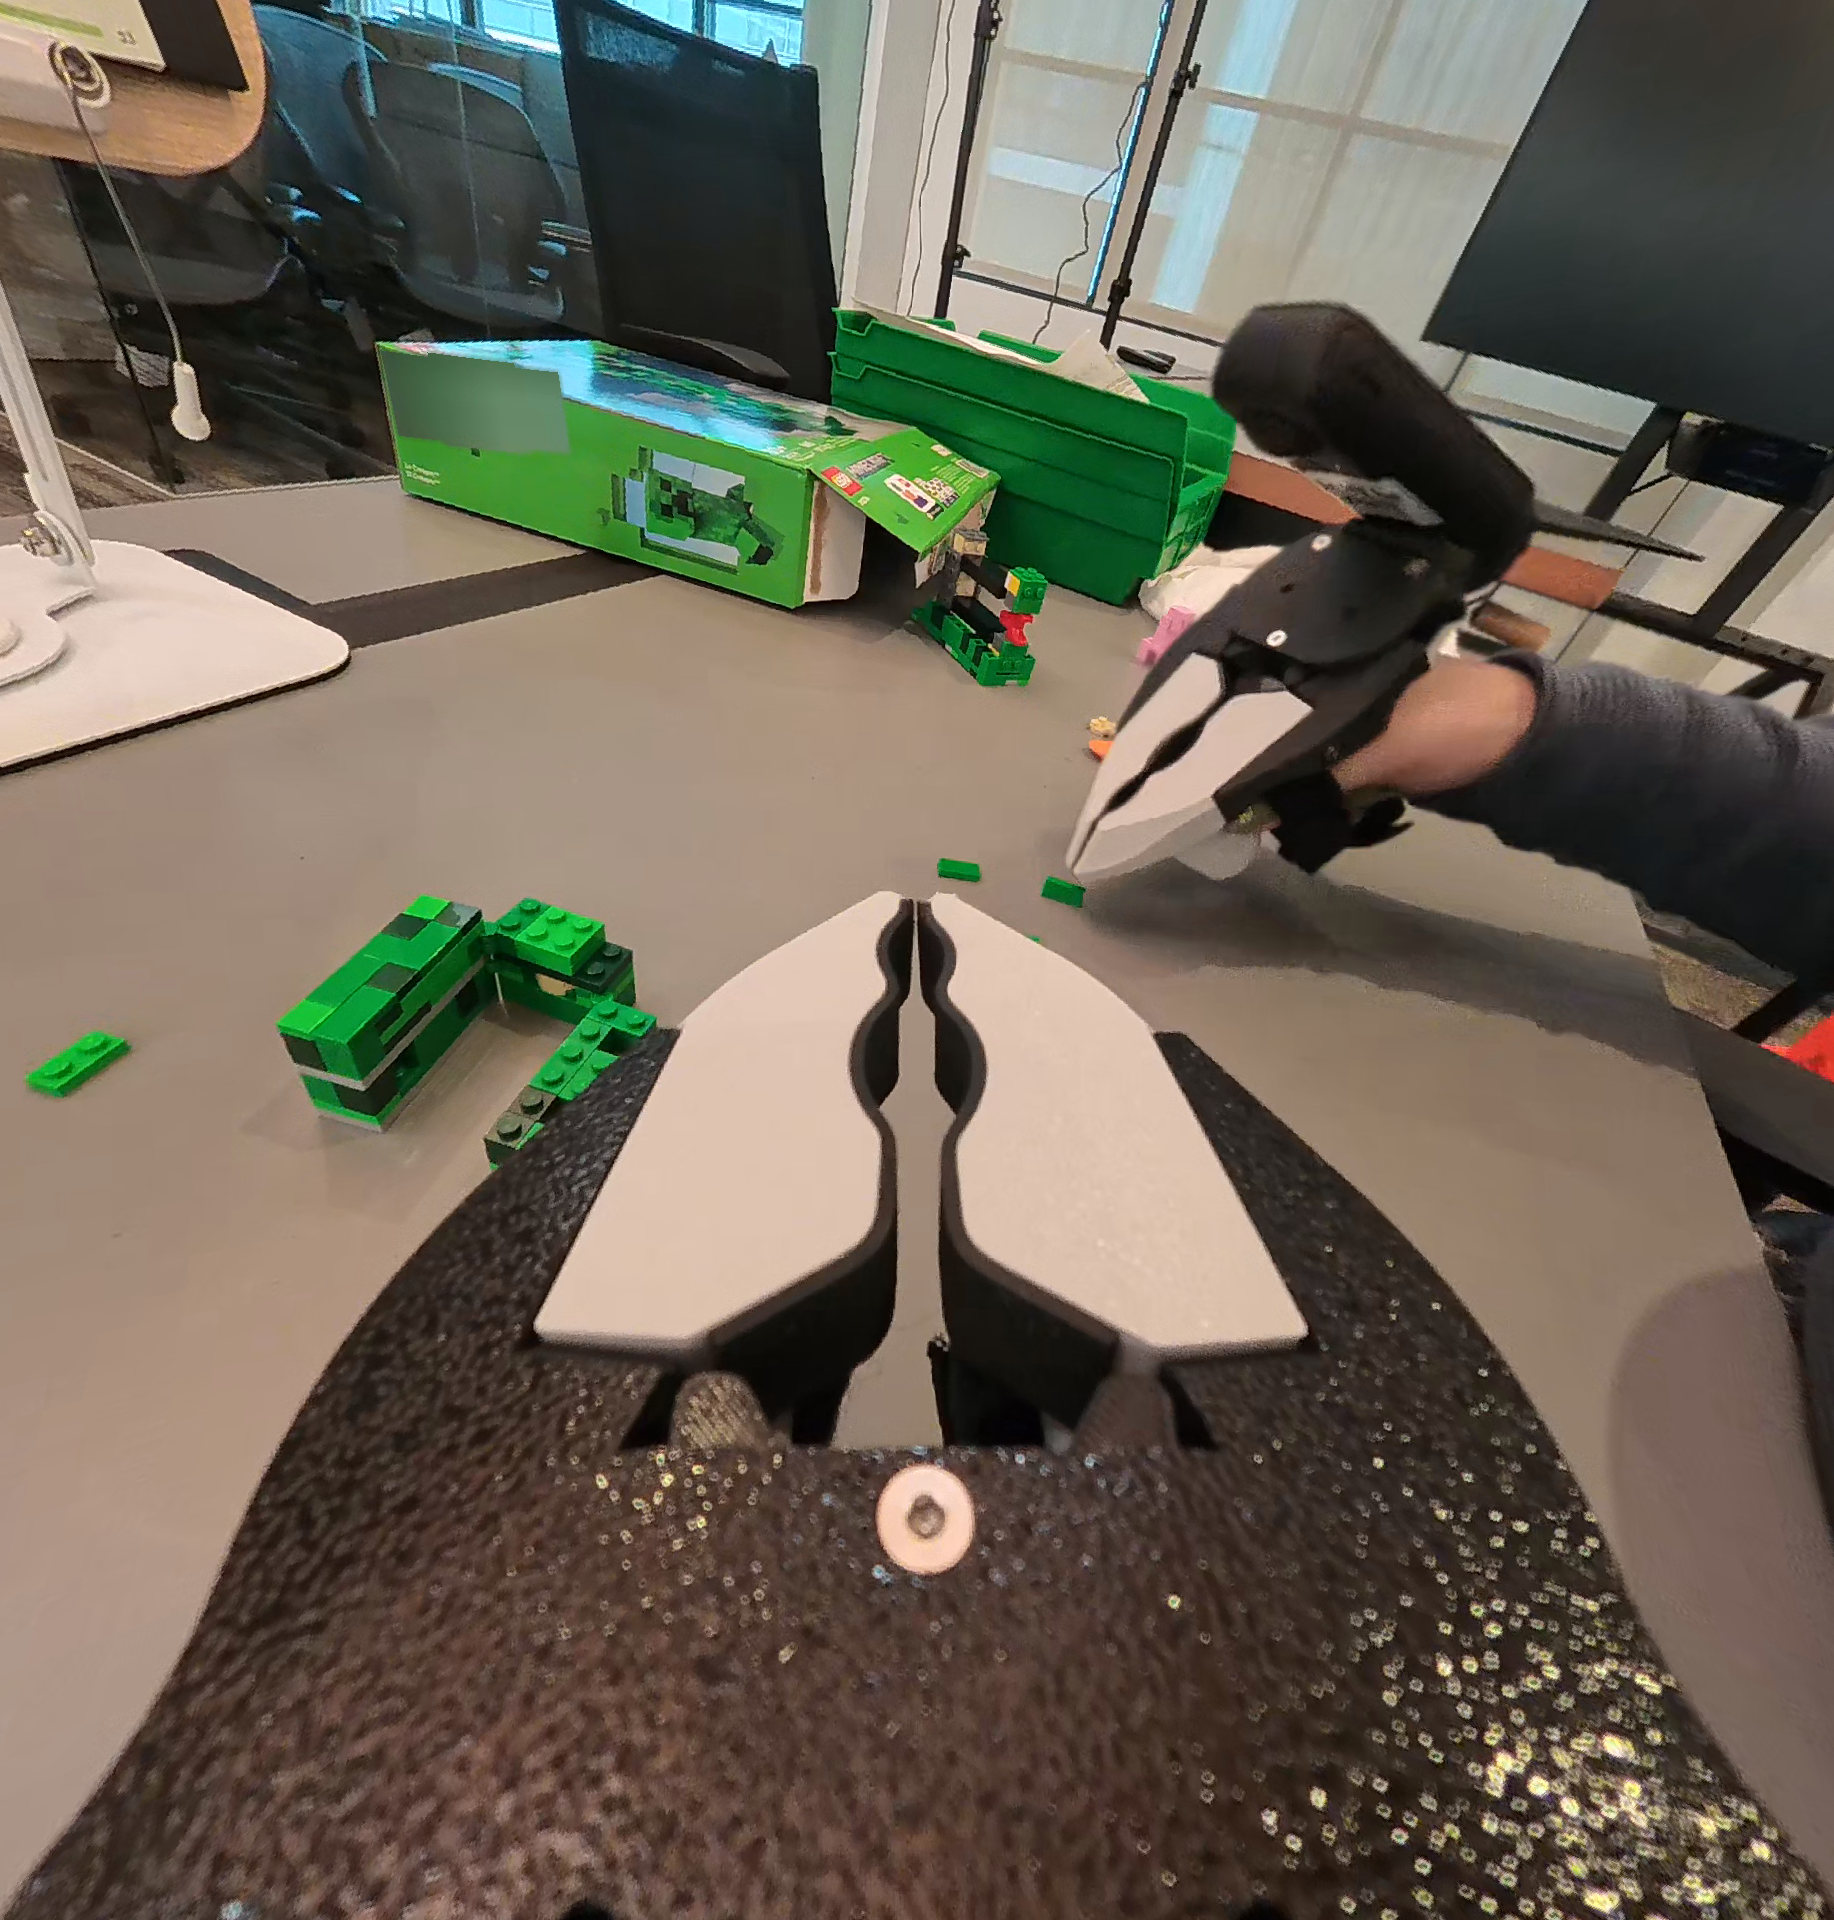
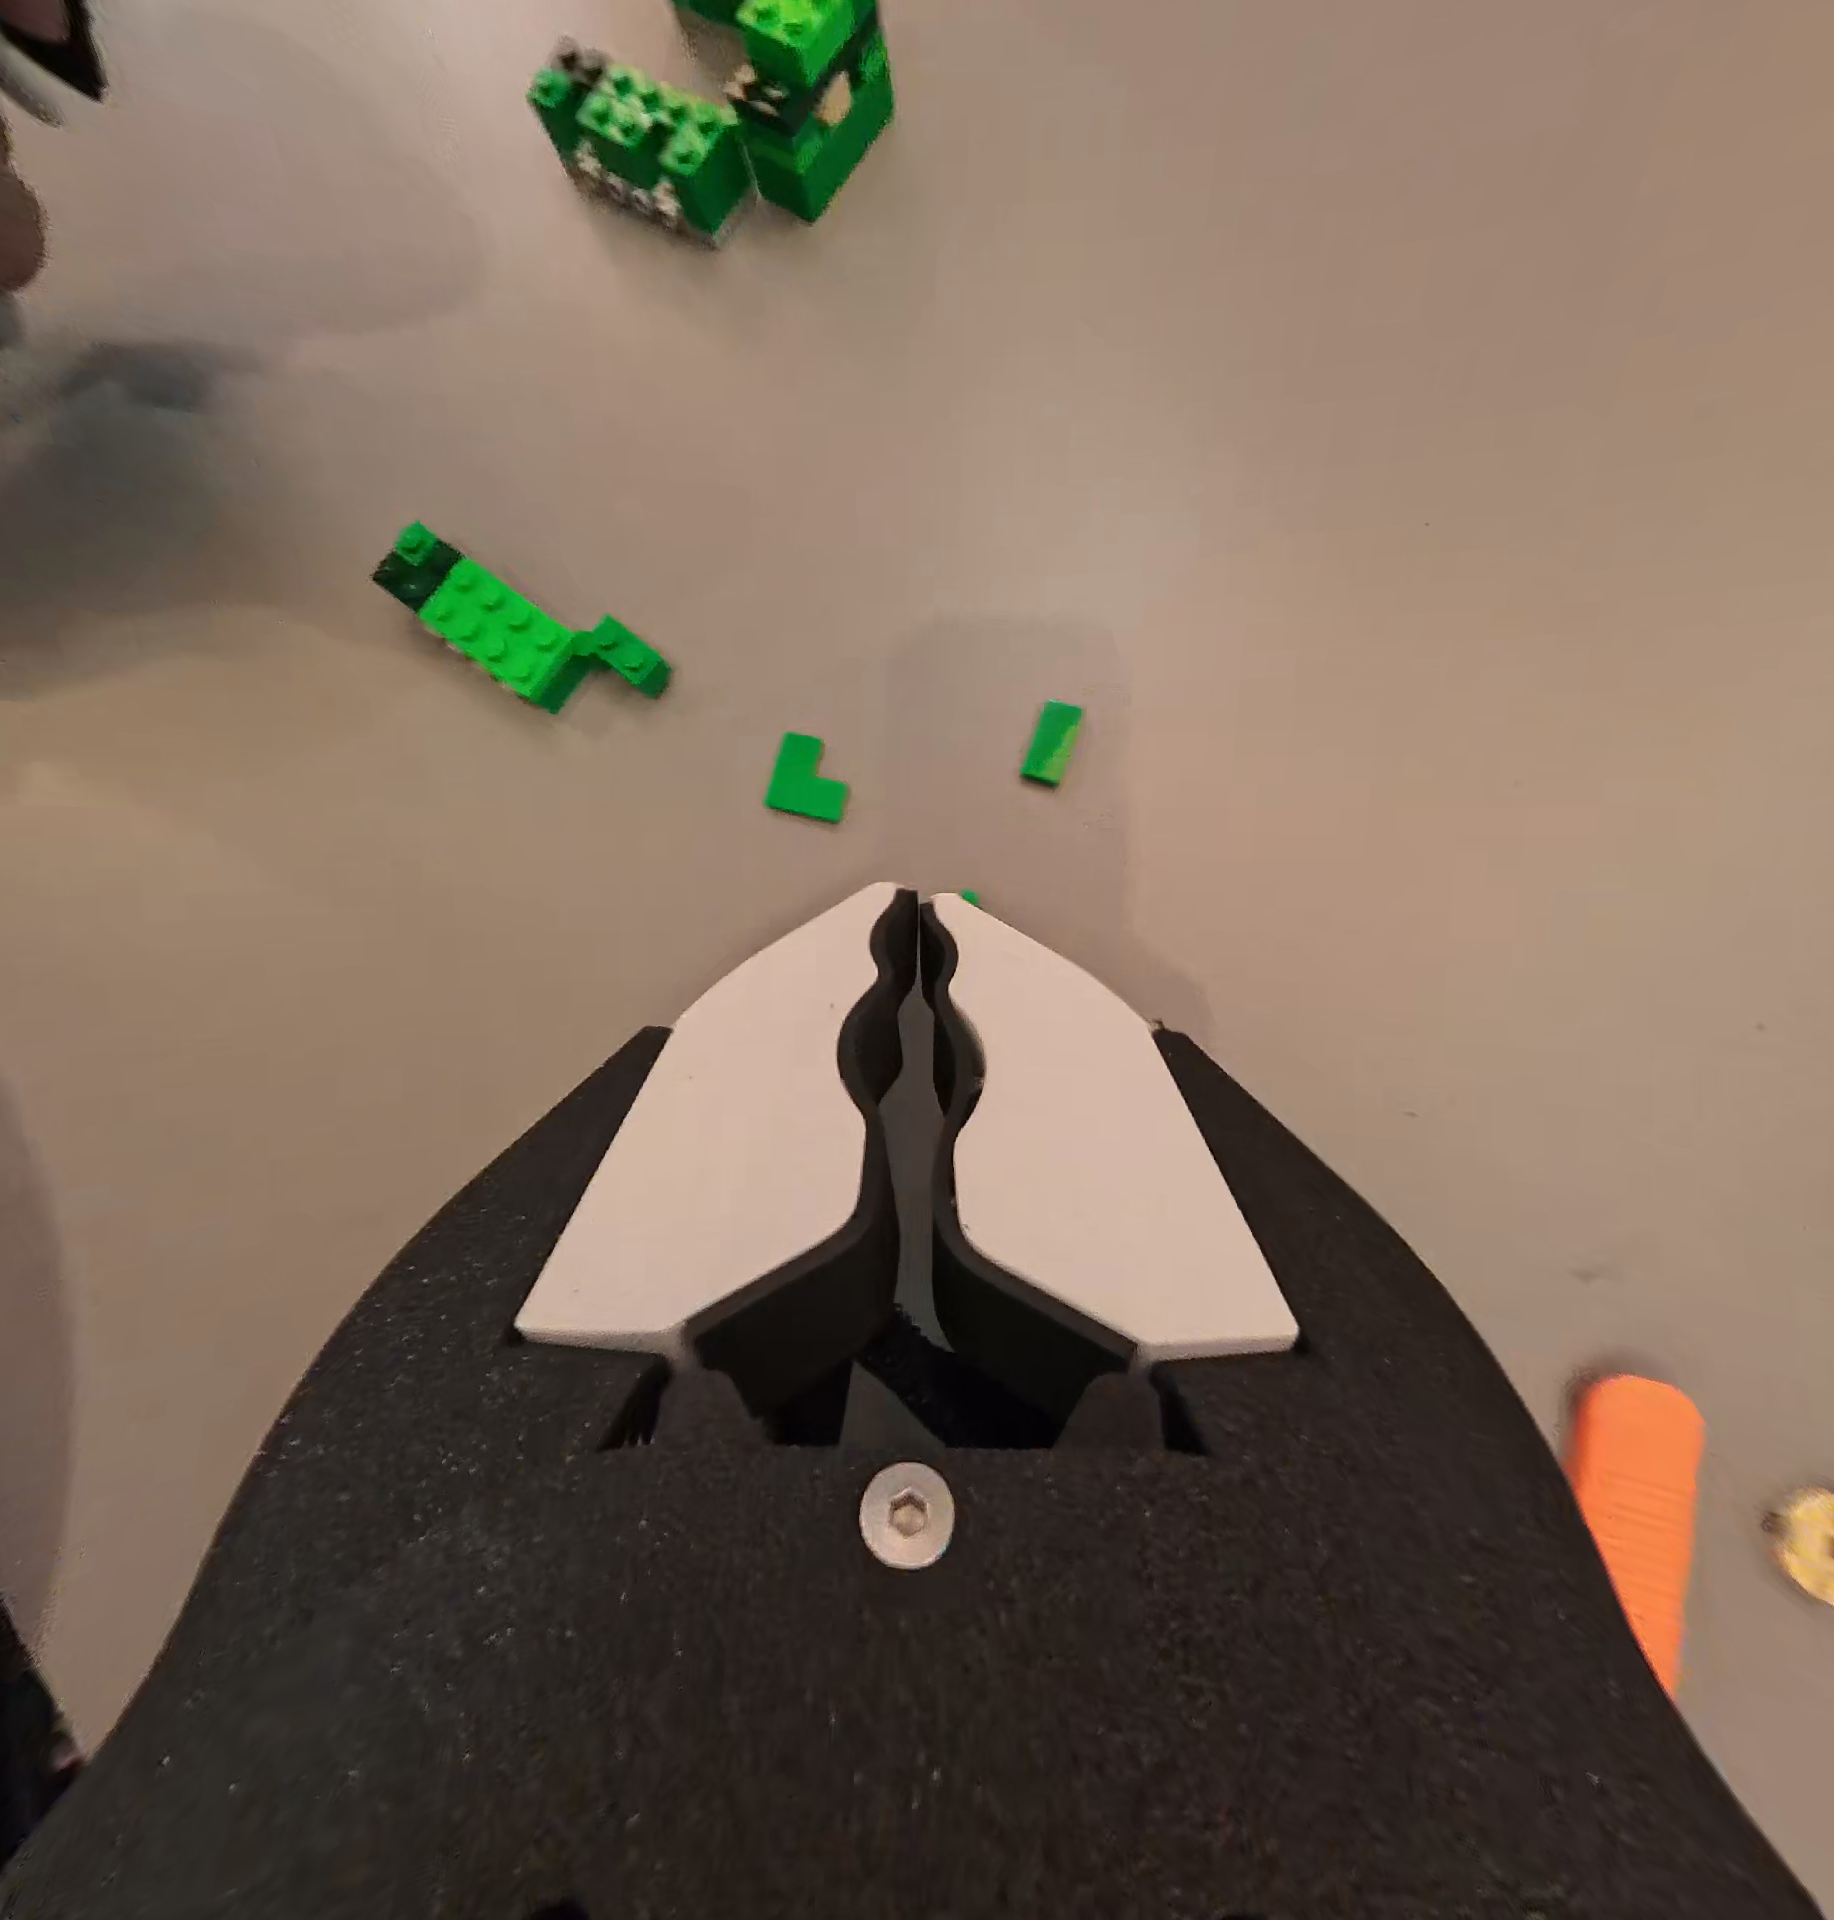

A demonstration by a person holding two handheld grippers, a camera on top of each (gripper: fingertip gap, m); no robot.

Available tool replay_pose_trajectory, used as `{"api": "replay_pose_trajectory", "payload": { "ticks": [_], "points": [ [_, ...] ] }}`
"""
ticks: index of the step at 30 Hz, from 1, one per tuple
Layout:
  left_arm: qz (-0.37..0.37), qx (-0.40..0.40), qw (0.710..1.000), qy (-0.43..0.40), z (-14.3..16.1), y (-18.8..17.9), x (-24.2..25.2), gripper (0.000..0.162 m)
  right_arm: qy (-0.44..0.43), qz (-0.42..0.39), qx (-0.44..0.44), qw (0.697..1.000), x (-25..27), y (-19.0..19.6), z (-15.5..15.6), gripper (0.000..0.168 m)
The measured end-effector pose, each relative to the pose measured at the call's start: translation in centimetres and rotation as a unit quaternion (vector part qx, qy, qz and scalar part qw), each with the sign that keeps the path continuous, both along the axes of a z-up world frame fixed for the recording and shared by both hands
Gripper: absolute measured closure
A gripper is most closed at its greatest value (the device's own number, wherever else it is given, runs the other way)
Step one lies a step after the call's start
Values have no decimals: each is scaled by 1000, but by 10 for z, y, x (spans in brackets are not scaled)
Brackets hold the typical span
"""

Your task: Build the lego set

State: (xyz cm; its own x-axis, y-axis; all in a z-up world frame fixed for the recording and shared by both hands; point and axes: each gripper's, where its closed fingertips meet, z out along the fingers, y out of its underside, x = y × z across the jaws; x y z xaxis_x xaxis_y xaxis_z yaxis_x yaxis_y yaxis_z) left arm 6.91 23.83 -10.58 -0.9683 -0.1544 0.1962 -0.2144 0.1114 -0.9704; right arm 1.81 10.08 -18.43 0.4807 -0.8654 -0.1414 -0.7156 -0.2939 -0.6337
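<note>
Two grippers, left (image 1: 915, 912) & right (image 2: 918, 902), jaws together; grey table (image 1: 684, 748), green box (image 1: 622, 468), windows behind.

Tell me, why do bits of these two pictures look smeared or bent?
Left wrist view: the wide lens bows the window frames and table edge; the right gripper is slightly motion-blurred, and a mosaic patch covers part of the green box. Right wrist view: the orange tool and upper green build are soft near the frame edges; a faint shadow lies ahead of the gripper.
</note>
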Motion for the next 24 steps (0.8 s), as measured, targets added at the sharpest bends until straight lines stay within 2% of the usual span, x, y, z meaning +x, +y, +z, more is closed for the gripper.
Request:
{"api": "replay_pose_trajectory", "payload": {
  "ticks": [3,5,10,12,15,18,20,22,24],
  "points": [
    [0,1,1000,-3,0,0,-1,162,-3,-7,-45,999,5,-10,4,151],
    [-3,0,1000,-2,1,-1,-2,162,0,-20,-62,998,5,-9,4,147],
    [-5,1,1000,-6,2,-1,-3,162,5,-49,-138,989,4,-14,-10,147],
    [-4,-1,1000,-5,2,0,-3,162,6,-53,-135,989,4,-12,-12,148],
    [-3,-3,1000,-5,3,0,-2,162,13,-49,-133,990,3,-14,-12,163],
    [-2,-1,1000,-8,4,0,-2,162,34,-18,-92,995,2,-9,-9,166],
    [-1,-2,1000,-10,5,1,-2,162,67,44,-23,997,-5,6,-6,166],
    [-2,-4,1000,-11,6,1,-2,162,118,91,31,988,-14,13,-5,166],
    [-2,-5,1000,-10,6,1,-3,162,152,150,45,976,-24,17,-6,166]
  ]
}}
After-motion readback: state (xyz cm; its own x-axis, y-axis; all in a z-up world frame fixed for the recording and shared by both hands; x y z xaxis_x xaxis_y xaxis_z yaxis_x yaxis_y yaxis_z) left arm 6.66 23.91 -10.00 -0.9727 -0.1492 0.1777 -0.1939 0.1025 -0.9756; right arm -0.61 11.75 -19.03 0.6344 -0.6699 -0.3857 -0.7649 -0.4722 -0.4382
